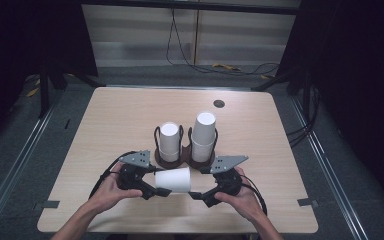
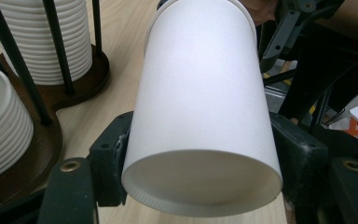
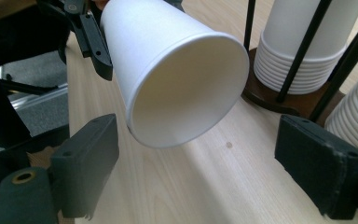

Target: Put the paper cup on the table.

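Table (image 1: 130, 115) mostly bare: wide open wood left, right and far side of the cup holder (image 1: 185, 160); small dark hole (image 1: 219, 103) near far edge. Both grippers sit close to the near edge, just in front of the holder, so little room betw. them and the two cup stacks (image 1: 204, 131).

Left gripper (image 1: 161, 191) pinches the paper cup (image 1: 174, 180) at its narrow end, jaws tight on both sides. Cup lies sideways, above the table, wide open mouth twd the right gripper (image 1: 196, 195). Right jaws spread wide, flanking the cup's rim w/o touching.

Cup: plain white, smooth, tapered, rolled rim, empty inside, undented.
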